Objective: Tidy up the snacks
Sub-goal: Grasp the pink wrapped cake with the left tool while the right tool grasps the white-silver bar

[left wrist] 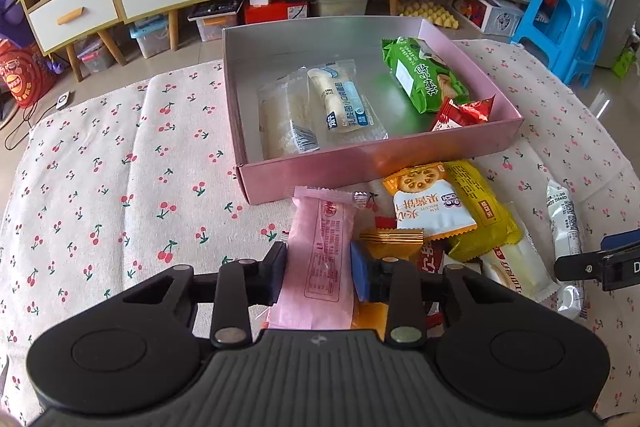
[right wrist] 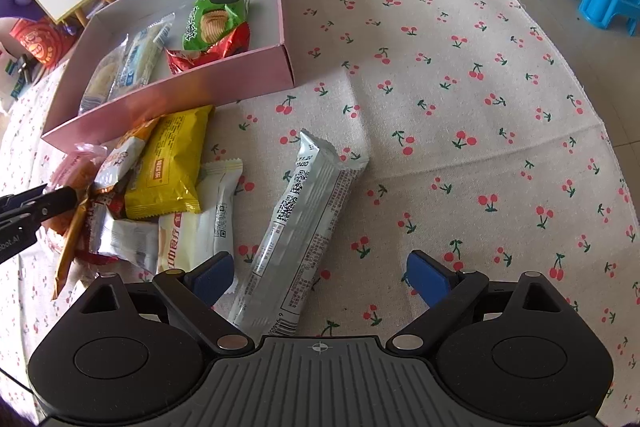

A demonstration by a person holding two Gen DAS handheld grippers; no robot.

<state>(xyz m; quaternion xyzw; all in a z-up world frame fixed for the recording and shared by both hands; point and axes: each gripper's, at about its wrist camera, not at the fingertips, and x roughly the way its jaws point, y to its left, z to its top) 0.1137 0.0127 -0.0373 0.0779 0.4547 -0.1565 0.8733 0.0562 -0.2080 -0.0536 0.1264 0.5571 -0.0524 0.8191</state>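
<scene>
The left tool (left wrist: 319, 265) is clamped on a pink packet (left wrist: 320, 259) near the pink box's (left wrist: 400, 163) front wall, beside the snack pile (left wrist: 448, 219) on the cherry-print cloth (left wrist: 100, 187). The right tool (right wrist: 320, 277) gapes wide, empty, over a silver packet (right wrist: 296, 227) lying right of the pile.

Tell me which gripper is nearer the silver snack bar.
Right. The right gripper is open around the silver snack bar; the left gripper, clamping a pink packet, sits past the pile.
</scene>
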